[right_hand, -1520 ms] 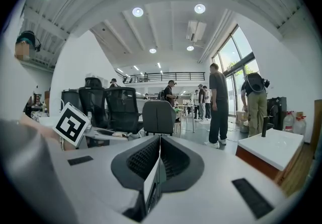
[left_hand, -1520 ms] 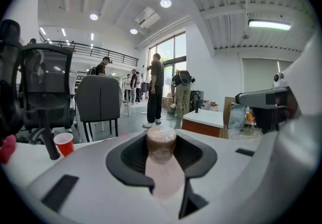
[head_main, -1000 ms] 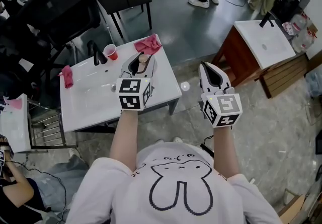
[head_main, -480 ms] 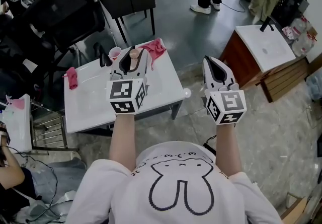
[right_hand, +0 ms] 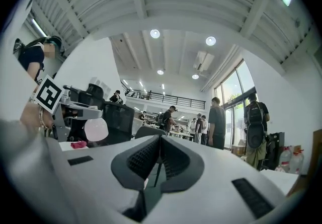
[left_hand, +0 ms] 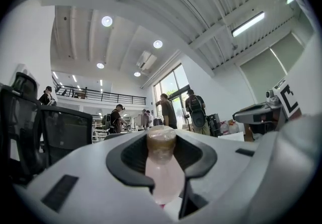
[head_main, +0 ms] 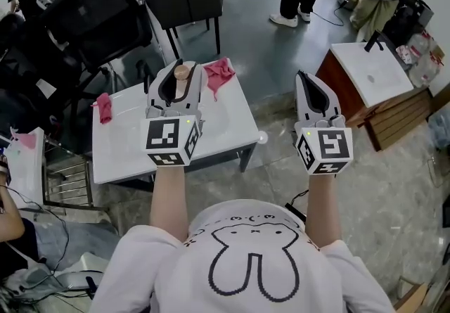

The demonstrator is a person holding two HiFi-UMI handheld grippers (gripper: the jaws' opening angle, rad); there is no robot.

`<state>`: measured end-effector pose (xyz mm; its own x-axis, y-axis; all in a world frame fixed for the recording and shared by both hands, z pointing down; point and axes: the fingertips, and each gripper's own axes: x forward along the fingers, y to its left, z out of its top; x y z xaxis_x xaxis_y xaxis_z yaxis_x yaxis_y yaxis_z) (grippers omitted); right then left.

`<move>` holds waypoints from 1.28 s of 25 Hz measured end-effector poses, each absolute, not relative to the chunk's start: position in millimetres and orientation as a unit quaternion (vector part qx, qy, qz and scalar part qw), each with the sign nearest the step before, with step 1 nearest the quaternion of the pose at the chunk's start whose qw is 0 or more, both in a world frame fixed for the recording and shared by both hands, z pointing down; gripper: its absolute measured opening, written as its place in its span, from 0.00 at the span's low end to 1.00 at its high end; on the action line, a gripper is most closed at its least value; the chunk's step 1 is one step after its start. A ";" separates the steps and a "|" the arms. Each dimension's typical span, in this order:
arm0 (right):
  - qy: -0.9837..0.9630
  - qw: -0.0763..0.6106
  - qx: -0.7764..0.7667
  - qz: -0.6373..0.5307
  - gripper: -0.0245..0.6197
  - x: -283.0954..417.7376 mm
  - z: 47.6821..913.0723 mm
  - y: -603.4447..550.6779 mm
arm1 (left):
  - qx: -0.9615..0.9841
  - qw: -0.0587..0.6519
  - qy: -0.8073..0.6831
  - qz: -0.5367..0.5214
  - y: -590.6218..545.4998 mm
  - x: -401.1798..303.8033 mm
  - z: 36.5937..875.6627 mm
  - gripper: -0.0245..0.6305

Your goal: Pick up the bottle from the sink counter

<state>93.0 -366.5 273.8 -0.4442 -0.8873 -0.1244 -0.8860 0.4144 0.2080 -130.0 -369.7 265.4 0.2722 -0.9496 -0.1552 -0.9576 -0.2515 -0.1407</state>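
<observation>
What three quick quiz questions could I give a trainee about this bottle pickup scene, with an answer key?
1. True or false: the right gripper holds the bottle.
2. Which of these lies on the white counter beyond the left gripper? A: a pink cloth. B: a plate. C: a book.
3. How do the right gripper's jaws stand?
Key: 1 false, the left gripper holds the bottle. 2 A. 3 together, with nothing between them.
</observation>
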 end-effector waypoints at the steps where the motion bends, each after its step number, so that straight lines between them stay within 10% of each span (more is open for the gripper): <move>1: -0.838 0.000 0.529 -0.130 0.08 94.7 268.9 -365.6 | -0.791 0.106 0.603 0.020 -368.3 -129.5 263.7 0.25; 32: -0.845 0.009 0.512 -0.157 0.08 85.7 256.8 -360.8 | -0.773 0.146 0.617 0.011 -350.7 -136.4 244.0 0.24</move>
